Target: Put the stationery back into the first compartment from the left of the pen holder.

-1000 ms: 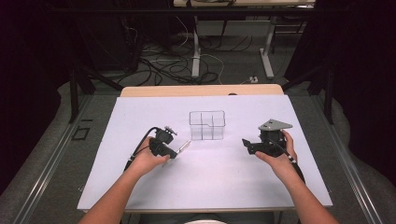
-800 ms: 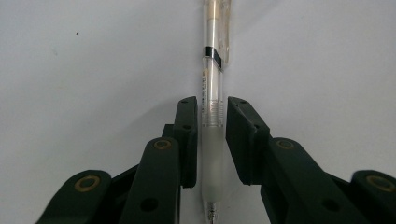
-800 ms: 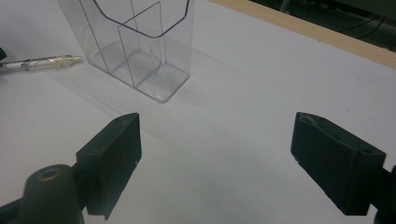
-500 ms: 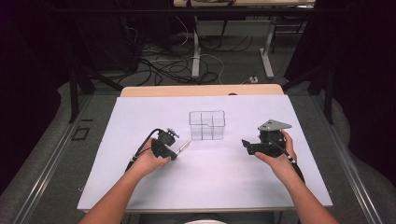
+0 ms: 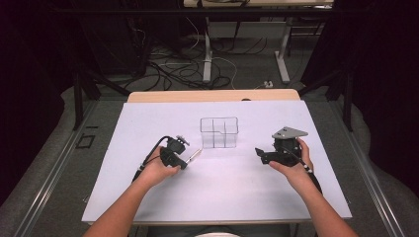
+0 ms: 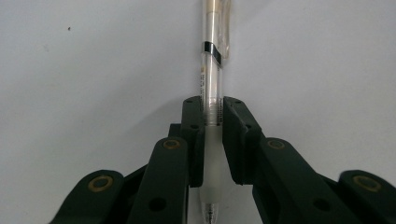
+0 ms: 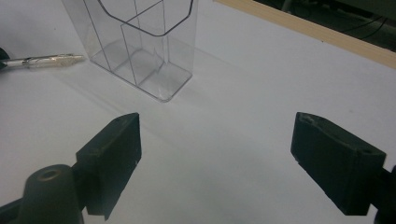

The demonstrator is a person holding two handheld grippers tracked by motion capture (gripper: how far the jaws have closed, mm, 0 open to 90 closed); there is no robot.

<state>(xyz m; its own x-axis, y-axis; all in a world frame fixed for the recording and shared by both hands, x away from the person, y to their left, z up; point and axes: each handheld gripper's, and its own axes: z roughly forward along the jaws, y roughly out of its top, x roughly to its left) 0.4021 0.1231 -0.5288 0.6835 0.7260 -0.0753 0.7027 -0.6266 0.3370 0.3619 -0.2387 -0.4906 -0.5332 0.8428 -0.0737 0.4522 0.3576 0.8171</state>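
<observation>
Pen first: that slim clear-plastic pen with the frosted grip sleeve [image 6: 213, 140] is clamped between the jaws of your left gripper [image 5: 174, 157], low over the white table sheet [image 5: 148, 123], just left of the clear plastic divided organiser box [image 5: 219, 132]. The left gripper view shows both black pads squeezed onto the barrel right where the frosted sleeve meets the clear tube, with the clip end [image 6: 219, 28] running away from you and the writing tip poking out below the jaws. From the high view the free end [image 5: 194, 154] points toward the box but stops short of it.

You've picked a sensible spot. I'd judge this pen light and stiff, so weight is no worry, but the smooth round barrel could roll or swivel between flat pads. The soft sleeve should give the better bite; if you regrip, stay on it rather than sliding up onto the slick clear section.

Your right gripper [image 5: 269, 154] hangs well apart from the pen, jaws spread wide with nothing between them. Its own view looks across bare sheet to the box's empty compartments [image 7: 154, 70].

If the box is where the pen is headed, watch that organiser: it looks thin-walled and light, and a nudge from the pen's end could easily shove or tip it.
</observation>
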